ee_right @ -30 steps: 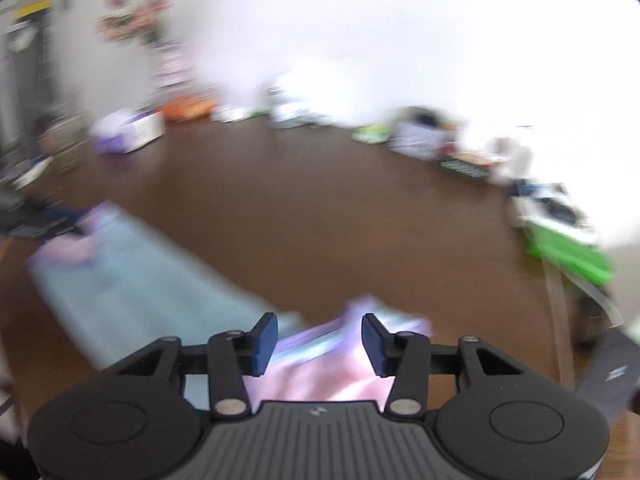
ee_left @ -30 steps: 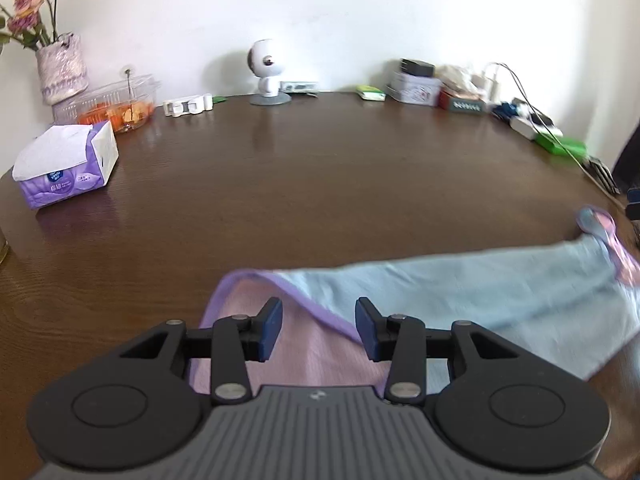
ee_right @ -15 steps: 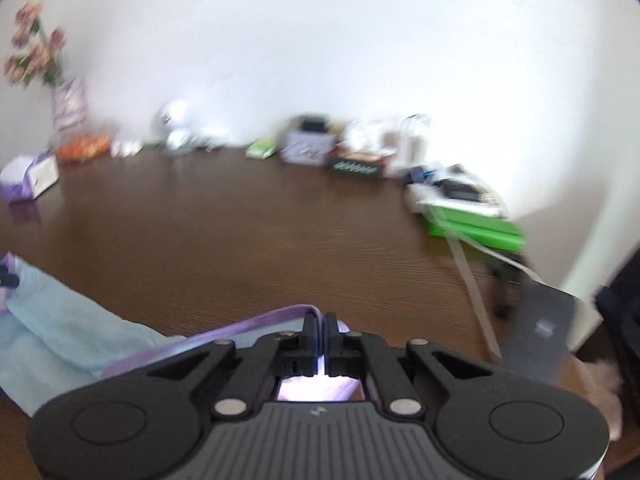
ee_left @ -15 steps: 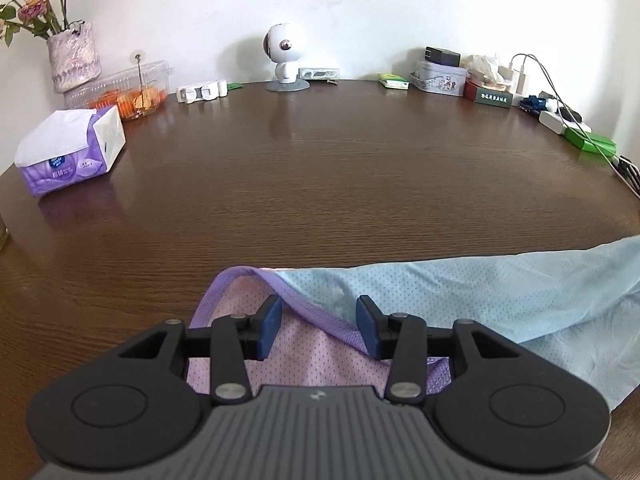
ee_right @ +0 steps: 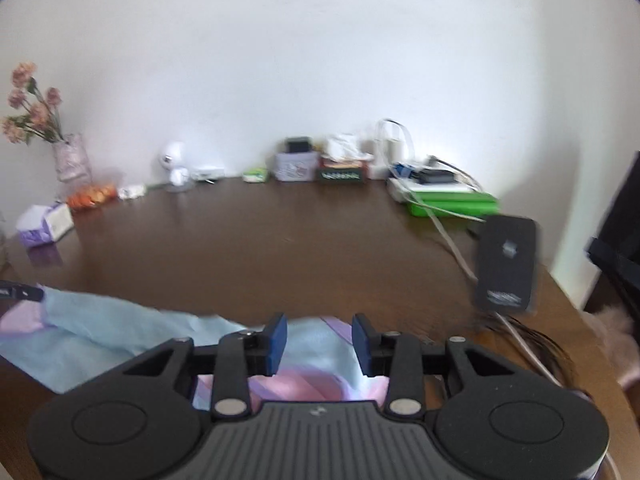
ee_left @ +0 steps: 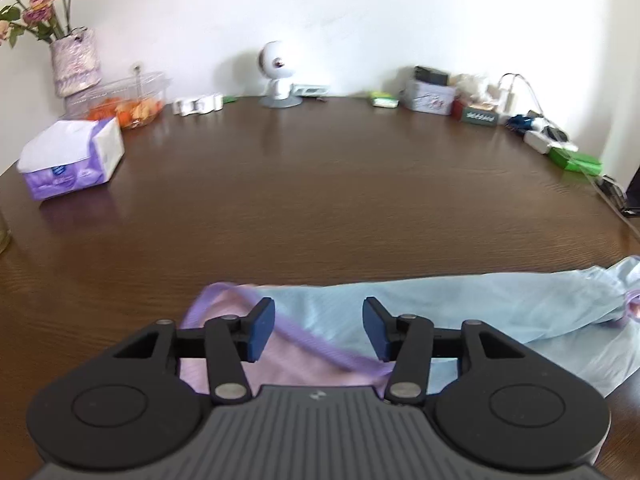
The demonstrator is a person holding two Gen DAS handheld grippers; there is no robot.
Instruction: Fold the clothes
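Here the light-blue garment [ee_left: 460,312] lies stretched along the near edge of the brown table [ee_left: 320,184], its pink inner side and purple trim [ee_left: 320,346] turned up at the end under the left gripper [ee_left: 319,330]. That gripper's jaws are opening, and the trim runs below the gap between them with neither blue pad pressing it. At the other end the right gripper [ee_right: 319,344] hovers over a bunched pink-and-blue fold [ee_right: 312,384]; its jaws are opening too, the cloth seen between them but not pinched.

Beyond the garment the tabletop is a broad bare stretch of wood up to the far wall. Along that far edge stand a vase of flowers [ee_left: 74,60], a clear box of orange food [ee_left: 124,98], a small white camera on a stand [ee_left: 276,80], a tin [ee_left: 428,94] and a cluster of chargers and cables [ee_left: 536,132]. A tissue pack [ee_left: 72,158] sits at the left side, well apart from the cloth. In the right wrist view a green box [ee_right: 452,202] and a black device [ee_right: 506,264] with a cable lie near the table's right edge, just beyond the garment's end.
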